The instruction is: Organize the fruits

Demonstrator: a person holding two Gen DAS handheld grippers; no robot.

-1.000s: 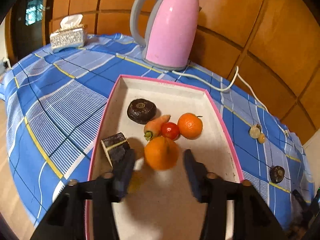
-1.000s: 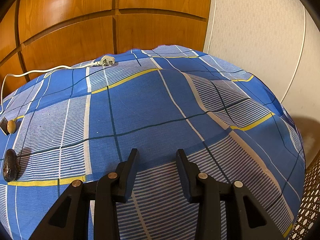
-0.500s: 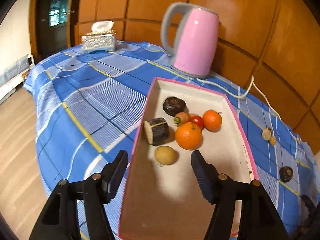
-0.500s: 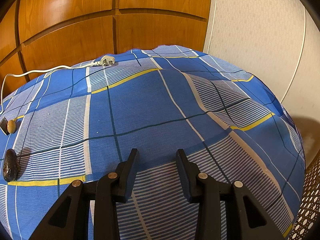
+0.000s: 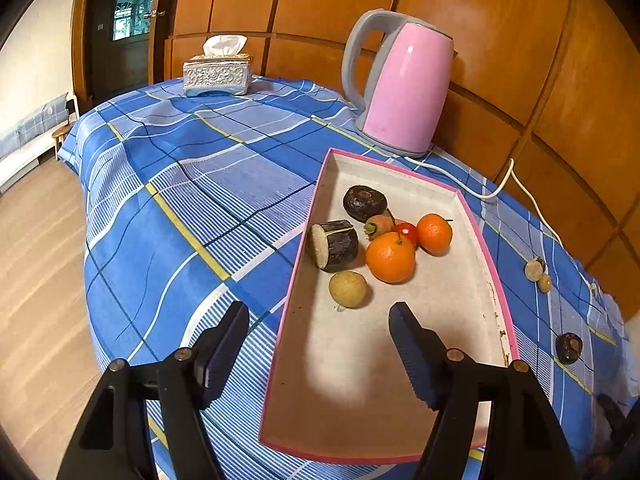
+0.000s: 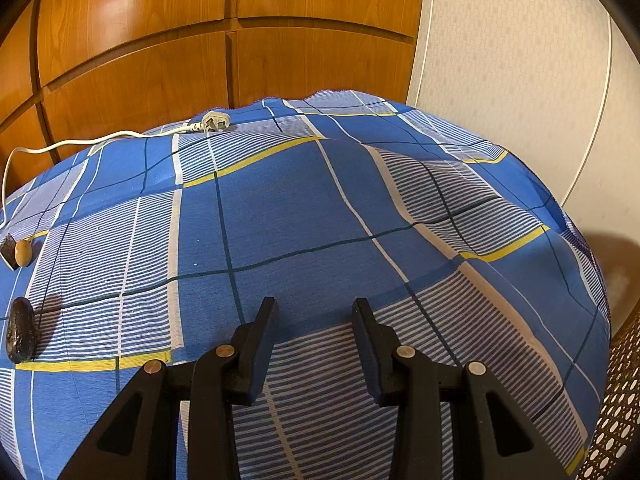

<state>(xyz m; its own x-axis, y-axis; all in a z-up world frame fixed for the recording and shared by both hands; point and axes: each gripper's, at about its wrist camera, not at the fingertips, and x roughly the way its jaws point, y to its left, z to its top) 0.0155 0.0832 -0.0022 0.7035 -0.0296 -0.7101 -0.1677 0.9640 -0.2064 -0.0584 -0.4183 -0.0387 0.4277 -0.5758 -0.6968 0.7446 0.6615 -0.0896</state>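
Observation:
A pink-rimmed tray (image 5: pixel 493 268) on the blue checked cloth holds two oranges (image 5: pixel 390 257) (image 5: pixel 435 233), a cherry tomato (image 5: pixel 409 233), a carrot (image 5: pixel 378 225), a dark round fruit (image 5: pixel 365 203), a dark log-like piece (image 5: pixel 334 245) and a tan round fruit (image 5: pixel 347 289). My left gripper (image 5: pixel 318 308) hovers over the tray's near left rim; its jaws are opening and nothing is between them. A dark fruit (image 5: pixel 569 347) (image 6: pixel 21 330) and a small tan fruit (image 5: pixel 544 283) (image 6: pixel 23 253) lie on the cloth. My right gripper (image 6: pixel 314 304) stands partly open and empty over bare cloth.
A pink kettle (image 5: pixel 404 84) stands behind the tray, and its white cord runs to a plug (image 6: pixel 215 123) at the back. A tissue box (image 5: pixel 218 74) sits at the far left corner. The cloth drops off to wooden floor on the left, and a wall stands at the right.
The large orange was between my left fingers; now it lies free in the tray. My left gripper has drawn back with its jaws wider. The right gripper has not moved.

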